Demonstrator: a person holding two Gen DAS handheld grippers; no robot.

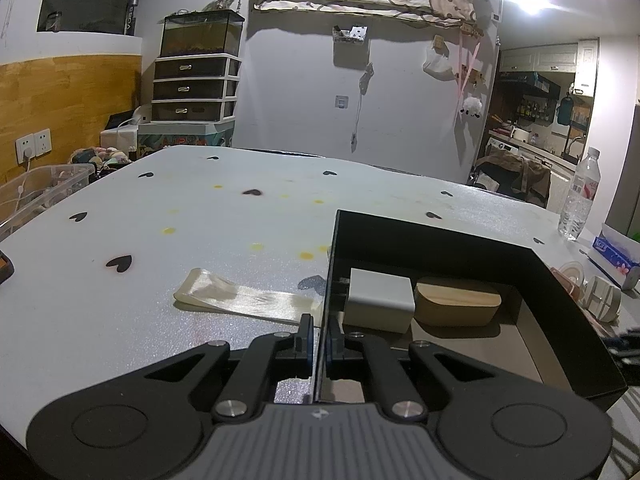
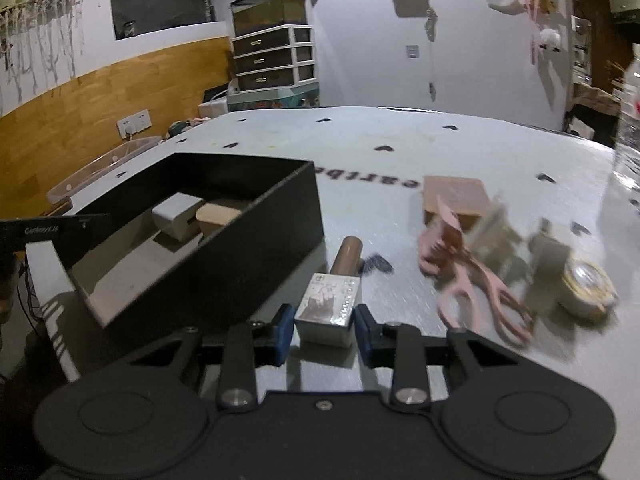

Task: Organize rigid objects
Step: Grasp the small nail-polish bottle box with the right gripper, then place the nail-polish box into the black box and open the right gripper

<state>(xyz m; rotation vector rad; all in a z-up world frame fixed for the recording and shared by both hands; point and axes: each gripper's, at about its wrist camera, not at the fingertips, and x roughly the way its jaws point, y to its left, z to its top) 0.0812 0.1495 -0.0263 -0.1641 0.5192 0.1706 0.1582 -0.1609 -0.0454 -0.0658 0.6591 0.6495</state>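
My left gripper (image 1: pixel 319 344) is clamped on the black box's (image 1: pixel 440 236) near wall, steadying it. My right gripper (image 2: pixel 322 330) straddles the small square bottle (image 2: pixel 330 310) lying on the desk (image 2: pixel 400 152), pads not yet touching; I should centre it before squeezing.

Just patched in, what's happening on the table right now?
The left gripper is shut on the side wall of the black box, holding it. A white block and a wooden piece already sit inside. The right gripper is down around a small bottle lying beside the box, pads either side and not yet pressing. Pink clips and other bits wait to the right.
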